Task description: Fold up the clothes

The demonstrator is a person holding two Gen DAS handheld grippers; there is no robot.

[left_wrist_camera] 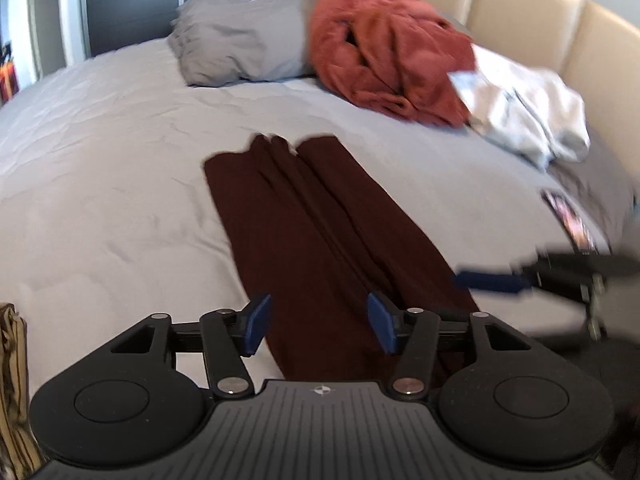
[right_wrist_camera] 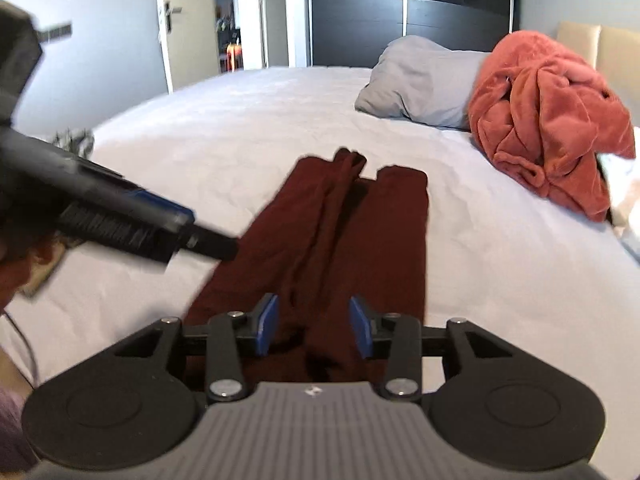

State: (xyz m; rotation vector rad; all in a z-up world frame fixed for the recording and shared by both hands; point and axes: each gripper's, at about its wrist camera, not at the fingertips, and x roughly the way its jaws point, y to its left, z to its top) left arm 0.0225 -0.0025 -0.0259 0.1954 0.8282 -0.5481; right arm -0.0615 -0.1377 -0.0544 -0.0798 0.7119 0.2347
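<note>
A dark maroon garment (left_wrist_camera: 320, 220) lies flat and lengthwise on the grey bed, folded into a long strip; it also shows in the right wrist view (right_wrist_camera: 340, 240). My left gripper (left_wrist_camera: 318, 322) is open and empty, hovering over the garment's near end. My right gripper (right_wrist_camera: 314, 326) is open and empty over the same near end. The right gripper shows blurred at the right of the left wrist view (left_wrist_camera: 496, 280). The left gripper shows blurred at the left of the right wrist view (right_wrist_camera: 160, 228).
A rust-orange fleece (left_wrist_camera: 384, 48) is heaped by a grey pillow (left_wrist_camera: 240, 40) at the headboard (left_wrist_camera: 520, 12). A white garment (left_wrist_camera: 528, 112) lies to its right. A phone (left_wrist_camera: 572, 220) lies near the bed's right edge. Striped cloth (left_wrist_camera: 12, 380) is at the far left.
</note>
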